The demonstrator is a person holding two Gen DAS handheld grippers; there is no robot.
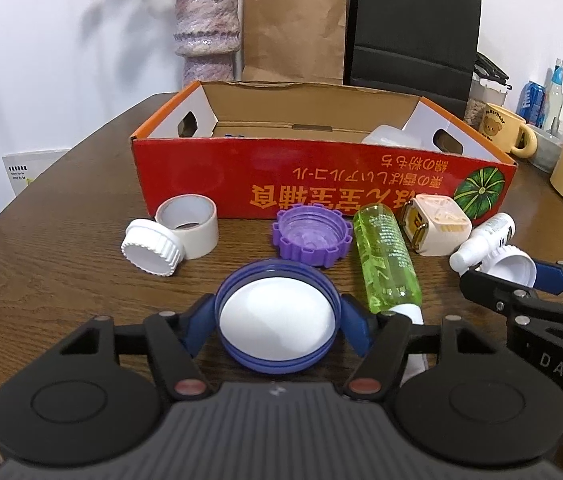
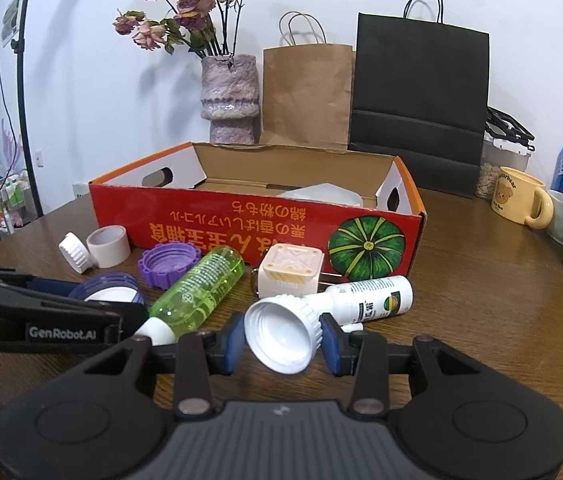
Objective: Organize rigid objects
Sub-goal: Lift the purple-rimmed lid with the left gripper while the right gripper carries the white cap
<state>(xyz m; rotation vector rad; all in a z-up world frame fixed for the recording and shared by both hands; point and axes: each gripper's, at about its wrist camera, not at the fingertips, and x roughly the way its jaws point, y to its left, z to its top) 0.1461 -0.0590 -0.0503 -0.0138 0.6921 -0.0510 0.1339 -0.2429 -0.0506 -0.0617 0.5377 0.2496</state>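
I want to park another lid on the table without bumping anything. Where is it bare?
Bare wood lies left of the white ribbed cap and tape roll, and right of the red box toward the yellow mug. The strip before the box is crowded.

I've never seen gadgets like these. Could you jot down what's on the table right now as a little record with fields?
Setting: brown wooden table
Container: red cardboard box, open at the top, a white item inside
Left gripper: shut on the blue lid, white inside
Right gripper: shut on the white cap, hollow side facing the camera
Loose in front of the box: tape roll, ridged white lid, purple toothed lid, green bottle lying down, white bottle lying down, cream cube
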